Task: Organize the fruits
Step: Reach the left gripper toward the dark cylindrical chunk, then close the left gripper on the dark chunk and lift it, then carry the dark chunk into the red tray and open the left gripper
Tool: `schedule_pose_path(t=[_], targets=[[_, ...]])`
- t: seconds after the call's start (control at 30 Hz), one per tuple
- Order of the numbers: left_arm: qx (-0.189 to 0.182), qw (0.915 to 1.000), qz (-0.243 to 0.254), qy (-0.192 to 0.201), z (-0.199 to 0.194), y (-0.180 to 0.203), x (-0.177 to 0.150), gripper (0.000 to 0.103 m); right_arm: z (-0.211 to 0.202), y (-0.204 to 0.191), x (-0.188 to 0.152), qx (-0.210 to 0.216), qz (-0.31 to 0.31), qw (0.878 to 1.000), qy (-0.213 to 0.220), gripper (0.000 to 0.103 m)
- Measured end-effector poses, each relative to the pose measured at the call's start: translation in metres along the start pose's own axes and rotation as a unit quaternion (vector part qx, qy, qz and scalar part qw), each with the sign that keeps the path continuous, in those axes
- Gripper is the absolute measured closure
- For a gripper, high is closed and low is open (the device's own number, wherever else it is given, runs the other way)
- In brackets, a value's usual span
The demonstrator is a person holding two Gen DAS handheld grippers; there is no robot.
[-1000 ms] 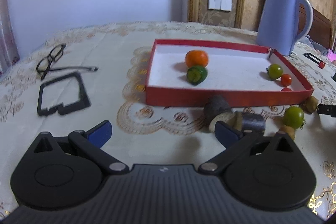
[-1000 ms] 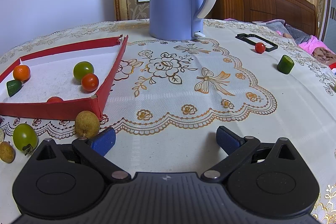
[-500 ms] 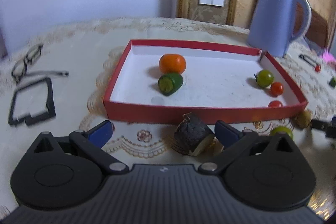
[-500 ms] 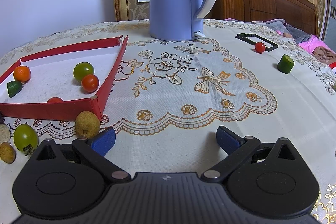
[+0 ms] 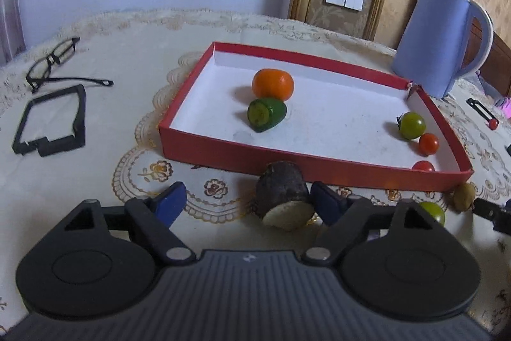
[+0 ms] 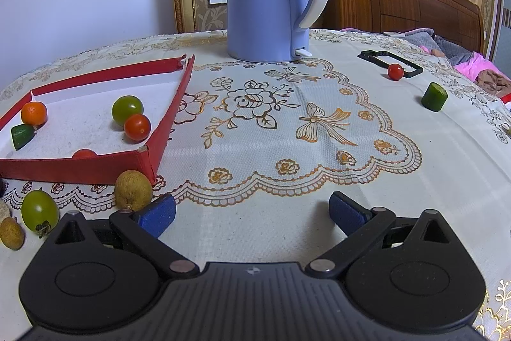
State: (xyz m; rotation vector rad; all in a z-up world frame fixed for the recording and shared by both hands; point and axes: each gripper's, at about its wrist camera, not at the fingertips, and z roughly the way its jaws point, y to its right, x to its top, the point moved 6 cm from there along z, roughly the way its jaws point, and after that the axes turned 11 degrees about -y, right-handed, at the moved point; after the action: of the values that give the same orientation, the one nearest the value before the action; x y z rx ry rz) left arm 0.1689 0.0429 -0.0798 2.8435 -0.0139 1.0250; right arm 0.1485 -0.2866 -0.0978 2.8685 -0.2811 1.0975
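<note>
light: soft, even, indoor | shadows: faint | focus: sharp | edges: fisheye bending, dark corners

Left gripper (image 5: 246, 206) low over the table, level, jaws spread wide; blue pads (image 5: 169, 205) well apart, the right-hand pad close beside or touching something lying between them, contact not clear. Right gripper (image 6: 252, 211) also low and level, pointing to the far side, jaws spread wide, blue pads (image 6: 346, 211) closing on nothing. No hands or arms visible.
</note>
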Motion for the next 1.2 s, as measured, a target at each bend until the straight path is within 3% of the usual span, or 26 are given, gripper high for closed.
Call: schedule_pose_path(t=[0.13,0.23,0.3,0.43,0.77,1.07,1.2], targets=[[-0.032,0.9994,-0.007,-0.004,-0.005,-0.002,-0.003,0.05,0.0,0.0,0.0,0.001,0.001,1.0,0.0,0.0],[-0.042,0.9991,0.004,-0.005,-0.004,0.002,-0.004,0.058,0.0,-0.001,0.0,0.001,0.001,1.0,0.0,0.0],[-0.055,0.9984,0.018,0.001,-0.007,0.008,-0.006,0.072,0.0,-0.001,0.0,0.001,0.001,1.0,0.0,0.0],[-0.038,0.9985,0.038,0.011,-0.008,0.014,-0.009,0.072,0.0,0.001,0.0,0.002,0.002,1.0,0.0,0.0],[-0.038,0.9976,0.05,0.028,-0.028,0.013,-0.004,0.072,0.0,0.001,0.0,0.002,0.001,1.0,0.0,0.0],[-0.021,0.9974,0.043,0.054,-0.037,0.007,0.031,0.072,0.0,0.001,0.0,0.003,0.003,1.0,0.001,0.0],[0.004,0.9977,0.027,0.063,-0.029,-0.004,0.05,0.072,0.0,0.002,0.0,0.003,0.003,1.0,0.001,0.0]])
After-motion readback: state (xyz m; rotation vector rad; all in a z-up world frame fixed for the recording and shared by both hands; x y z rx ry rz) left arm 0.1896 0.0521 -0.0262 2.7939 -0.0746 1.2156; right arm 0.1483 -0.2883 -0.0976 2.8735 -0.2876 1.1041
